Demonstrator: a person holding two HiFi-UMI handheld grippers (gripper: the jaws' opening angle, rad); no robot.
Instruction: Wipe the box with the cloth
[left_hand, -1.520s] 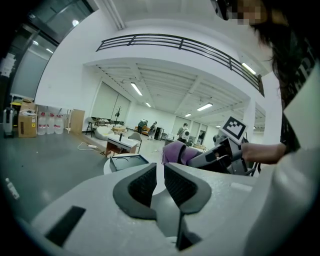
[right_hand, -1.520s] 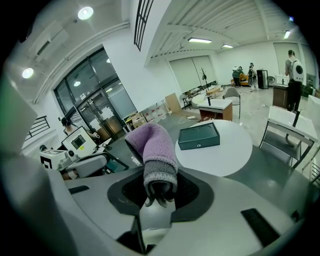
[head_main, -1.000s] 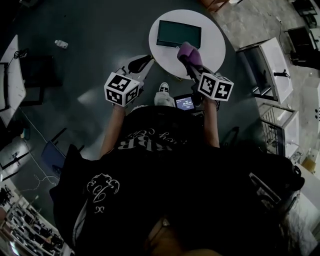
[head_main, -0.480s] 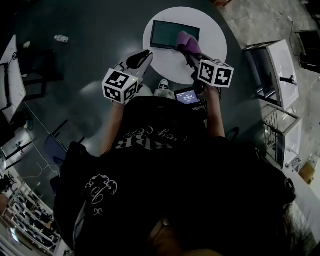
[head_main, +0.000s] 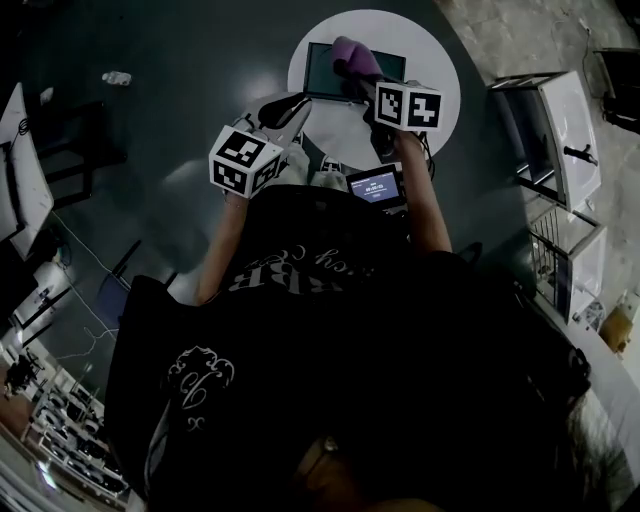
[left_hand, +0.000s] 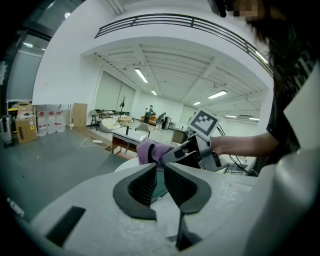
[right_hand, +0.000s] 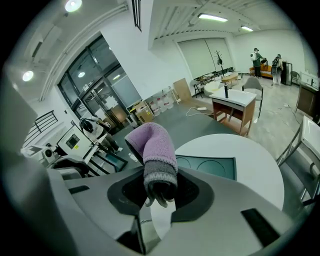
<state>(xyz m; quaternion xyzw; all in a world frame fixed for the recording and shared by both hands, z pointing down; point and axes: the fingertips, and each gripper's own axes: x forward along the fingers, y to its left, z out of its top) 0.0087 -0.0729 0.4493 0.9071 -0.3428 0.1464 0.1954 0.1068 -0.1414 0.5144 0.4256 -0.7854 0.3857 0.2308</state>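
Note:
A flat dark-green box (head_main: 372, 70) lies on a round white table (head_main: 430, 60). My right gripper (head_main: 358, 72) is shut on a purple cloth (head_main: 348, 53) and holds it over the box's far left part. In the right gripper view the cloth (right_hand: 152, 147) sticks up from between the jaws of that gripper (right_hand: 157, 194), with the box (right_hand: 212, 167) just beyond. My left gripper (head_main: 285, 110) hangs at the table's near left edge. Its jaws (left_hand: 161, 175) stand close together with nothing between them, and the right gripper's cloth (left_hand: 149, 150) shows ahead of them.
A small lit screen (head_main: 375, 186) and a shoe (head_main: 326, 176) are below the table near the person's body. White cabinets (head_main: 560, 120) stand to the right, a bottle (head_main: 115, 77) lies on the dark floor at left. A wooden-legged desk (right_hand: 235, 102) stands beyond the table.
My right gripper has carried the cloth from the box's near right corner leftward and farther across its top. The left gripper has stayed by the table's near left edge.

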